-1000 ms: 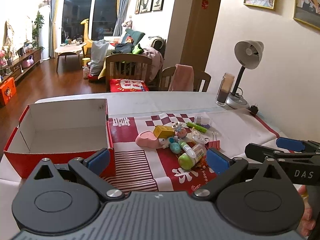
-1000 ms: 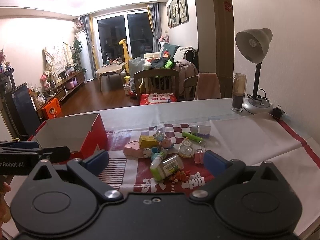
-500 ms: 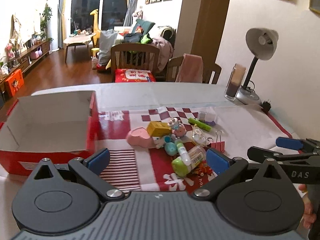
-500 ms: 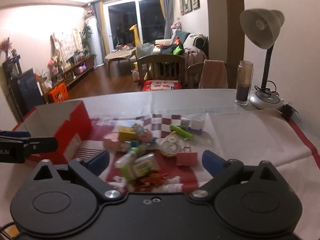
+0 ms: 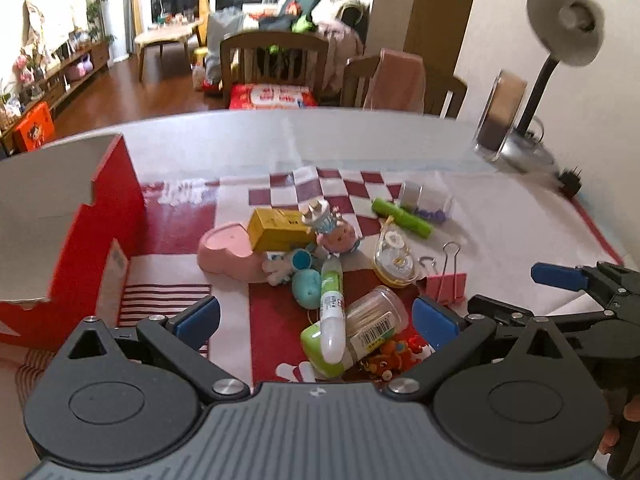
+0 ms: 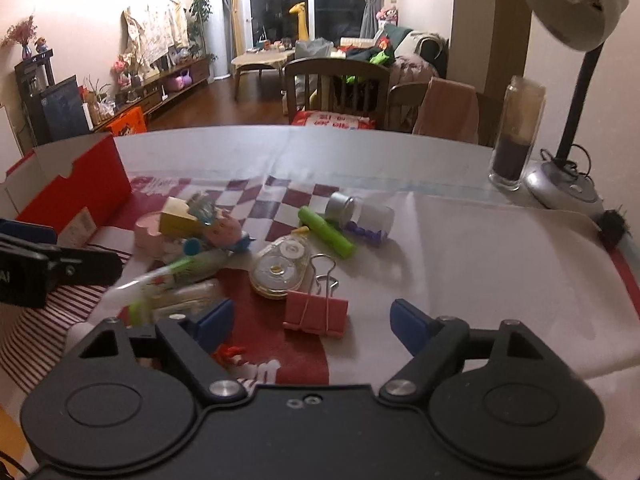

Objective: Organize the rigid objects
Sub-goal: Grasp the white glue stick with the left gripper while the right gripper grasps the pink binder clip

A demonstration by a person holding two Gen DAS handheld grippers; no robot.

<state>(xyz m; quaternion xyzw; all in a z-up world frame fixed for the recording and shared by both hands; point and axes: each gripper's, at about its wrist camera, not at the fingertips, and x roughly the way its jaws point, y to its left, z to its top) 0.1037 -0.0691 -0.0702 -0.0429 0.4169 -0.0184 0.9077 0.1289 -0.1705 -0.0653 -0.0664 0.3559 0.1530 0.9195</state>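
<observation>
1. Heap of small things in the middle of the patterned cloth [image 5: 280, 184], on the table [image 5: 320, 140], to the right of the red box [image 5: 116, 216].
2. Green marker [image 5: 401, 219] lying flat behind the heap, long axis slanting from far left to near right in the left wrist view; just behind it a clear jar [image 6: 360, 213] on its side, metal cap toward the left.
3. White-and-green tube [image 5: 332, 308] lying flat, long axis running from far to near, resting across a toothpick jar [image 5: 376, 322] that lies tipped on its side, green cap toward the camera.
4. Pink binder clip [image 6: 316, 312] flat on the cloth, wire handles pointing away from the right wrist camera; correction tape [image 6: 278, 270] just behind it, nozzle toward the far side.
5. Pink heart-shaped dish [image 5: 226, 254] at the left of the heap, a yellow box [image 5: 276, 230] and a small doll [image 5: 338, 236] leaning against it.
6. Left gripper [image 5: 316, 316] tilted down over the near edge of the heap, jaws spread wide, nothing between the pads.
7. Right gripper [image 6: 312, 322] likewise pitched down toward the binder clip, jaws having just been closing yet still well apart; clip lying ahead of the gap between the pads, not touched.
8. Fingers of a hand [image 5: 630, 420] visible at the right edge of the left wrist view, behind the other gripper.
</observation>
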